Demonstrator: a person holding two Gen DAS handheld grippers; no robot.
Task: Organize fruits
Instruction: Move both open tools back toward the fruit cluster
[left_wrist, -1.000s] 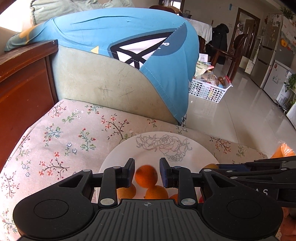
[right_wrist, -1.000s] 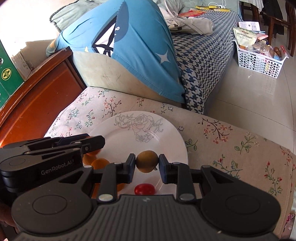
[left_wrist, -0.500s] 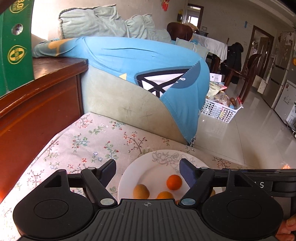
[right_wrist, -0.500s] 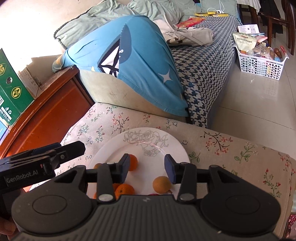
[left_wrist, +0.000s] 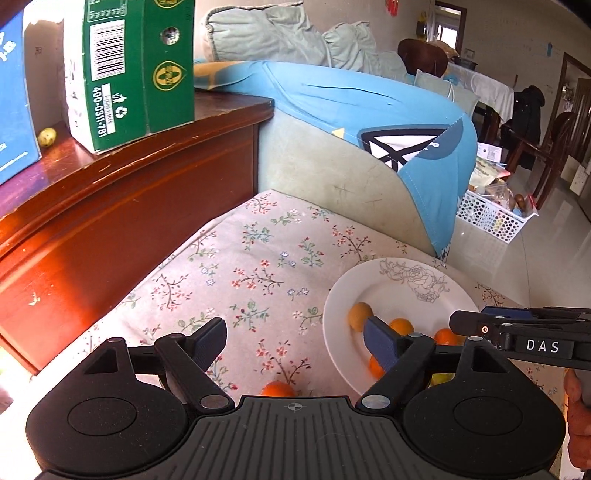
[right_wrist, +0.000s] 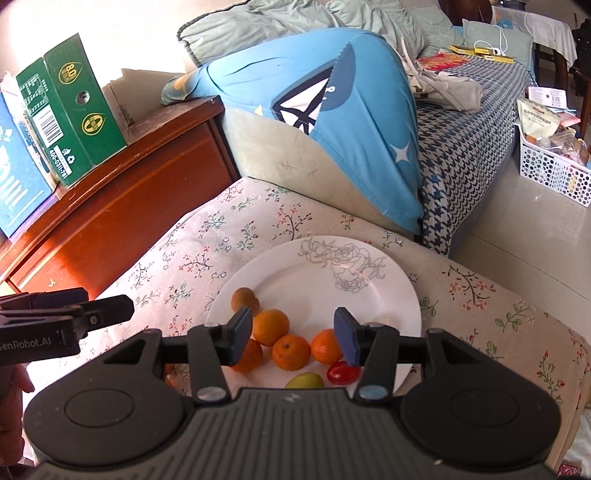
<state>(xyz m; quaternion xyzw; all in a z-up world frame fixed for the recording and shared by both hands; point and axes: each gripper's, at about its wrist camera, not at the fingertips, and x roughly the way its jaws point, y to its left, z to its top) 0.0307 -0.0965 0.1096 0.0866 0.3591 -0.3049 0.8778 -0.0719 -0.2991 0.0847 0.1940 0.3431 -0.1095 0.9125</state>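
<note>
Both tongs released; plate (right_wrist: 388, 291) holds four oranges (right_wrist: 291, 352).

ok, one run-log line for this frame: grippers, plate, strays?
left gripper: opening, empty | right gripper: opening, empty, over plate | plate: oranges, brown fruit, tomato | stray: orange on cushion

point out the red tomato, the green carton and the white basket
red tomato (right_wrist: 343, 372), right wrist view, middle of its glossy skin
green carton (left_wrist: 138, 66), left wrist view, its front printed face
white basket (right_wrist: 550, 173), right wrist view, its perforated side wall
</note>
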